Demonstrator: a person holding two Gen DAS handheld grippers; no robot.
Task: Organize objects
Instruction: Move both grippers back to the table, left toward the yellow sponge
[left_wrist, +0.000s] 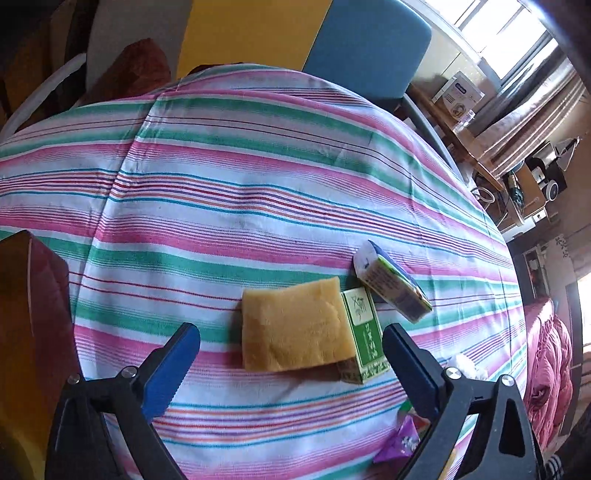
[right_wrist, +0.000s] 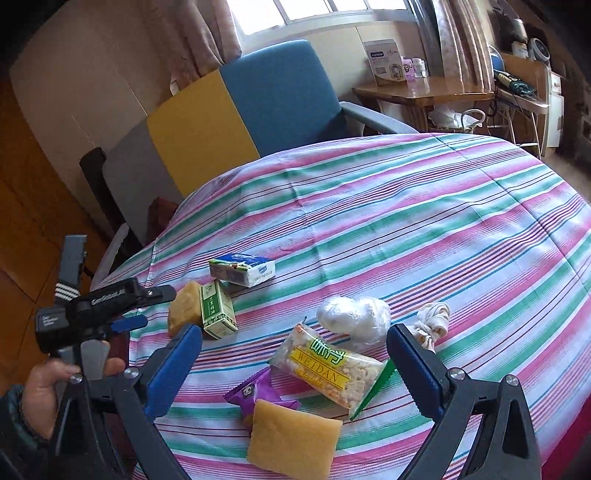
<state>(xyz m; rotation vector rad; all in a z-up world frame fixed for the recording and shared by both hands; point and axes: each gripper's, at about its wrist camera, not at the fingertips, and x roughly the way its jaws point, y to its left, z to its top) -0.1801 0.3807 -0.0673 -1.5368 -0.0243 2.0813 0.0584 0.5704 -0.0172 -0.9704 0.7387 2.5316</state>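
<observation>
In the left wrist view a yellow sponge (left_wrist: 295, 328) lies on the striped tablecloth (left_wrist: 240, 177), touching a green box (left_wrist: 364, 332). A tissue pack (left_wrist: 391, 284) lies just behind the box. My left gripper (left_wrist: 291, 330) is open, its blue pads wide on either side of the sponge and box, touching neither. My right gripper (right_wrist: 294, 331) is open over a snack bag (right_wrist: 325, 363), a purple packet (right_wrist: 255, 391) and a second sponge (right_wrist: 291, 439). The right wrist view also shows the left gripper (right_wrist: 147, 308), held by a hand (right_wrist: 48, 376), beside the first sponge (right_wrist: 184, 308).
A white plastic bundle (right_wrist: 352, 317) and a knotted white cloth (right_wrist: 432, 319) lie to the right of the snack bag. A blue and yellow chair (right_wrist: 258, 107) stands behind the table, and a wooden side table (right_wrist: 417, 92) with a box stands near the window.
</observation>
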